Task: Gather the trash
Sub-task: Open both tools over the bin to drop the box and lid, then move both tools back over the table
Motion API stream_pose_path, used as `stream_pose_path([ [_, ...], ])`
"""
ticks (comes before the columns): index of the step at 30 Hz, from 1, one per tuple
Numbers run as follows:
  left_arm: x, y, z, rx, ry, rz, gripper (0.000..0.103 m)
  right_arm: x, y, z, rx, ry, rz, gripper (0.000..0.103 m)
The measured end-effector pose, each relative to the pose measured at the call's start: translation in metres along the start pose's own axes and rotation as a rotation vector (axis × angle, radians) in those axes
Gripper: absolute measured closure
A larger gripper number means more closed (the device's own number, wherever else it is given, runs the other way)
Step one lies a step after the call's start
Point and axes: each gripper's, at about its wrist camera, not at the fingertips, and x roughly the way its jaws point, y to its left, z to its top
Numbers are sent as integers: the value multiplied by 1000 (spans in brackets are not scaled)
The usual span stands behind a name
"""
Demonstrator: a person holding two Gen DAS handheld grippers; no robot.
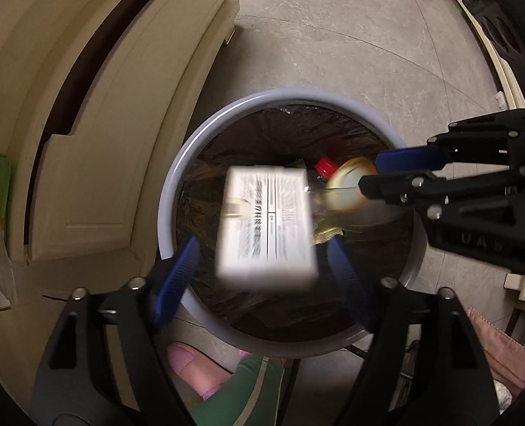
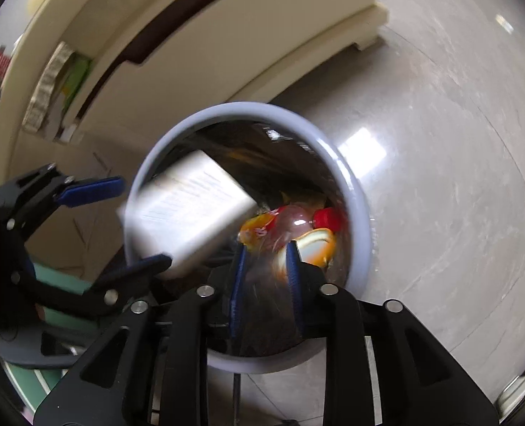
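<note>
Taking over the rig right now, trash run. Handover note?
Left gripper: jaws open over the grey bin. The white printed box is loose between them, pads clear of it, and blurred.
Right gripper: jaws narrow around a clear red-capped bottle above the bin; whether they press it is unclear.
Done: both items brought over the bin.
Left: get both inside, then look for more trash.
</note>
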Motion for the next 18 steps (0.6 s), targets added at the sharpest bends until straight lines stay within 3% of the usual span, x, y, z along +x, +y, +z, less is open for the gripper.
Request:
stream_pose_path([
  [6, 3, 5, 1, -8, 7, 6, 23, 0, -9, 1, 33, -1, 3, 77],
  [11, -9, 12, 1, -26, -22, -11, 21, -11, -10, 5, 44, -28, 4, 70],
  [18, -65, 20, 6, -30, -136, -29, 21, -53, 6, 20, -6, -113, 0, 55],
])
